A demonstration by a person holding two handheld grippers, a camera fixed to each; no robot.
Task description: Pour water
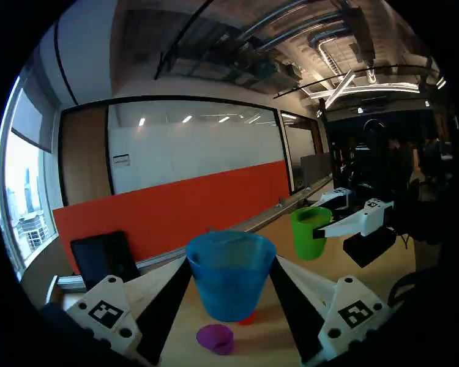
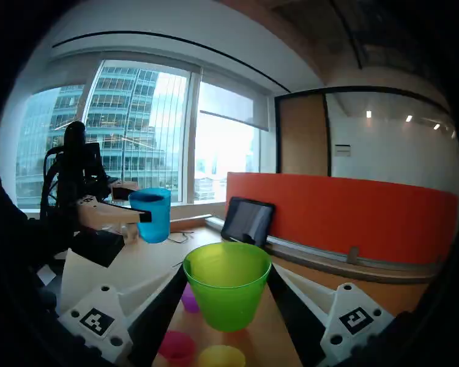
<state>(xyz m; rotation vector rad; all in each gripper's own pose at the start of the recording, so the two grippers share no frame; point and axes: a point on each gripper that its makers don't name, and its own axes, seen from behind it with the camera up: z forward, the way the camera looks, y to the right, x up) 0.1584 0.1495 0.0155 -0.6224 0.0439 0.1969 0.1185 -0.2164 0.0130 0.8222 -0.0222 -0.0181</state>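
Note:
A translucent blue cup stands upright between the fingers of my left gripper, which is shut on it and holds it above the wooden table. Farther right, a green cup hangs in my right gripper. In the right gripper view the green cup sits upright between both fingers of my right gripper, raised over the table. The blue cup shows at the left, held by my left gripper. I cannot tell whether either cup holds water.
Small cups stand on the table below: a purple one and a red one; purple, pink and yellow in the right gripper view. A dark tablet leans before the orange partition. Windows lie beyond.

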